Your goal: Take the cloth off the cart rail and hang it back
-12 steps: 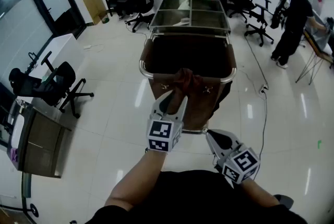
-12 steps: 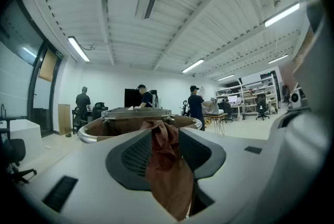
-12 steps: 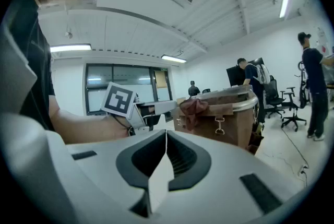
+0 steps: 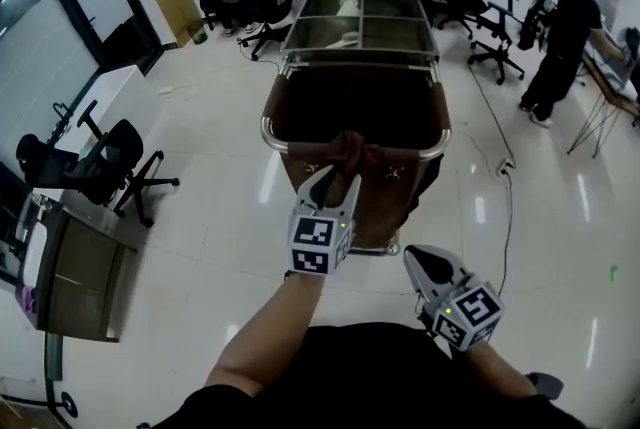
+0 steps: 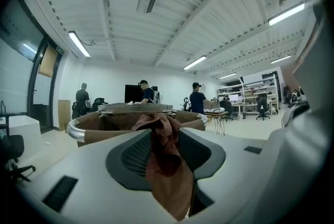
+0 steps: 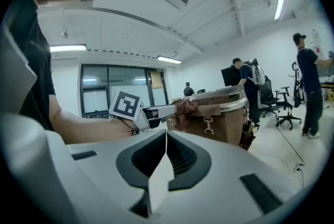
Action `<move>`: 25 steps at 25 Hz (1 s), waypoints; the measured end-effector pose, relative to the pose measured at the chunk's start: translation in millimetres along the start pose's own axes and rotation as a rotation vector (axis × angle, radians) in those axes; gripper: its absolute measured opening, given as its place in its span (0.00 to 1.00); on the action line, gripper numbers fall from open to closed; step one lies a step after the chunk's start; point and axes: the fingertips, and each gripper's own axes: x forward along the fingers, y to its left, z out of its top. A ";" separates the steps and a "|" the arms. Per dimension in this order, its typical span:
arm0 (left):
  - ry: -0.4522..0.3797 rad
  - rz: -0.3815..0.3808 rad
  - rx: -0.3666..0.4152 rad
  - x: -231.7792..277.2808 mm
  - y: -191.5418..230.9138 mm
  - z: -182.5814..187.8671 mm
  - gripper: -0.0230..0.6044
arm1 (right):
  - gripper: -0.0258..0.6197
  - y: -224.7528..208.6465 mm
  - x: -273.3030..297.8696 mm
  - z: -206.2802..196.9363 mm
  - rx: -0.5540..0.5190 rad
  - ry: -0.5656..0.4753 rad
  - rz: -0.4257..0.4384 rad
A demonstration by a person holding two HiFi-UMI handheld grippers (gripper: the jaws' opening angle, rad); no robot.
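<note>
A reddish-brown cloth (image 4: 352, 149) hangs bunched over the chrome rail (image 4: 275, 138) at the near end of a cart with a brown bag. My left gripper (image 4: 336, 179) reaches up to it with its jaws spread. In the left gripper view the cloth (image 5: 166, 157) drapes from the rail (image 5: 78, 127) down through the gap between the two pads of the left gripper (image 5: 163, 137), which stand apart from it. My right gripper (image 4: 421, 260) hangs back at lower right, shut and empty. The right gripper view shows its jaws (image 6: 166, 137) closed, with the cloth (image 6: 183, 108) and the left gripper (image 6: 156, 112) ahead.
The cart's glass-topped tray section (image 4: 360, 17) extends away from me. A black office chair (image 4: 105, 167) and a desk (image 4: 70, 267) stand at the left. A cable (image 4: 505, 179) runs along the floor on the right. People work at the back and far right (image 4: 560, 37).
My left gripper has edged forward towards the cloth on the rail. The right gripper has shifted slightly down and to the right. The cloth still hangs on the rail.
</note>
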 end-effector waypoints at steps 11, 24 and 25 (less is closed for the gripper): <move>-0.024 0.011 0.046 -3.8 -1.7 13.0 0.05 | 0.07 3.5 3.4 -0.2 0.004 -0.003 0.015; -0.087 0.011 0.031 -13.8 8.2 64.9 0.05 | 0.07 16.4 8.3 -0.6 -0.002 0.018 0.033; -0.091 0.012 0.027 -15.4 9.1 69.2 0.05 | 0.07 17.5 8.8 -0.9 -0.002 0.016 0.034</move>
